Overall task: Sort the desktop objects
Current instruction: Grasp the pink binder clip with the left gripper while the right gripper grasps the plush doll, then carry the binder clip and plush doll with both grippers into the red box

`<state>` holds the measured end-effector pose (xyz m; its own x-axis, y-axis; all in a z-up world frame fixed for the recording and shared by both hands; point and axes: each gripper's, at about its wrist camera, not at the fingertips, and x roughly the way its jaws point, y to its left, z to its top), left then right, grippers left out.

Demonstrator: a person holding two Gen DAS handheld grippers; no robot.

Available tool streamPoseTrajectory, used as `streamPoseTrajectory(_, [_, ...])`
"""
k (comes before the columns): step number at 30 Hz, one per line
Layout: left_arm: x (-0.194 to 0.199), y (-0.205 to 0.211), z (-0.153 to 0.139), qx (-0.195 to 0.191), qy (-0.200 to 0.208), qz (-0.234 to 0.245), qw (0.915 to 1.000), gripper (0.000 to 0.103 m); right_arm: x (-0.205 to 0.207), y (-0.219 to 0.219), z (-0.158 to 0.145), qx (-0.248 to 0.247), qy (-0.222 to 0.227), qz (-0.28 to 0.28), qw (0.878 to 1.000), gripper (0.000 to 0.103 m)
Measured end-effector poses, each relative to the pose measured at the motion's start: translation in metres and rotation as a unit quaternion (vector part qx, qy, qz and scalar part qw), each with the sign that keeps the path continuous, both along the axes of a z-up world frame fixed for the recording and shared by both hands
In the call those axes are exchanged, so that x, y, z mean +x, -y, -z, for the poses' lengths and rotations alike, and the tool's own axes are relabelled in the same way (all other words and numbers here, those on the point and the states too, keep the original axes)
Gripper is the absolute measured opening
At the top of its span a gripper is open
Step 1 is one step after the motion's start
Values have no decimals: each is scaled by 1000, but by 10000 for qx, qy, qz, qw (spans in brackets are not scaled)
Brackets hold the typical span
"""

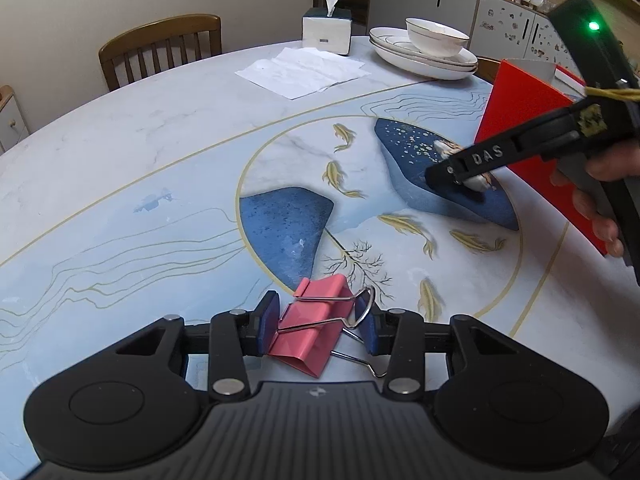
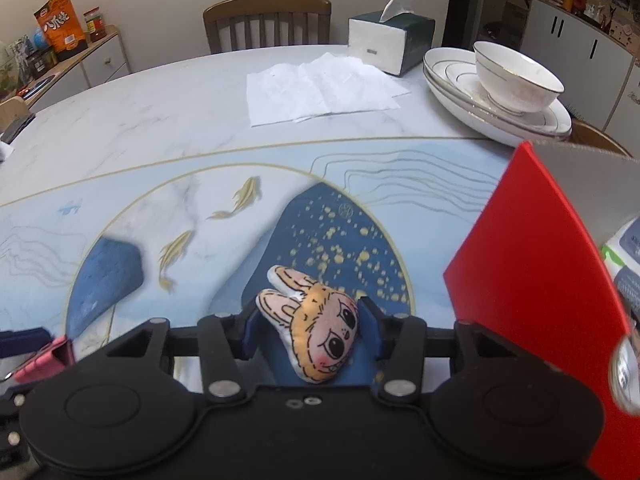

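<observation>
A pink binder clip (image 1: 308, 334) lies on the patterned table (image 1: 140, 160) close to me. My left gripper (image 1: 316, 320) is shut on it: one blue pad touches its pink body and the other touches its wire handle. A small plush rabbit head (image 2: 316, 328) rests on the dark blue patch of the table. It sits between the blue pads of my right gripper (image 2: 310, 328), which press its two sides. From the left wrist view, the right gripper (image 1: 460, 176) reaches down at the right, and the plush (image 1: 478, 182) shows under its tip. The pink clip (image 2: 44, 356) also shows at the right wrist view's lower left.
An open red box (image 2: 532, 300) stands right beside the right gripper, with items inside. Stacked white plates (image 2: 452, 92) with a bowl (image 2: 516, 76), a tissue box (image 2: 388, 44) and spread paper napkins (image 2: 316, 92) sit at the far side. Wooden chairs (image 1: 160, 48) stand behind the table.
</observation>
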<state>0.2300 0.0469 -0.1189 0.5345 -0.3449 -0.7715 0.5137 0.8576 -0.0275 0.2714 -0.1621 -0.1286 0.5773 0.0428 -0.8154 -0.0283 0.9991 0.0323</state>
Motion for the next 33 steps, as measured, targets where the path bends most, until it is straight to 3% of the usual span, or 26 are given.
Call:
streamPoseTrajectory(16, [-12,2,-8,-208,-196,-116,9995,39,-57,6,-28,245,-139,-345,9990,44])
streamPoseTrajectory(22, [-21,3,-14,-261,-152,-125,9995,39,-74,7,-44,78,-141,-450,9989,43])
streamPoseTrajectory(33, [-39,15,-39,-533,-123,-91,9985,39,-105,17,-81,94,187,-636,9978,43])
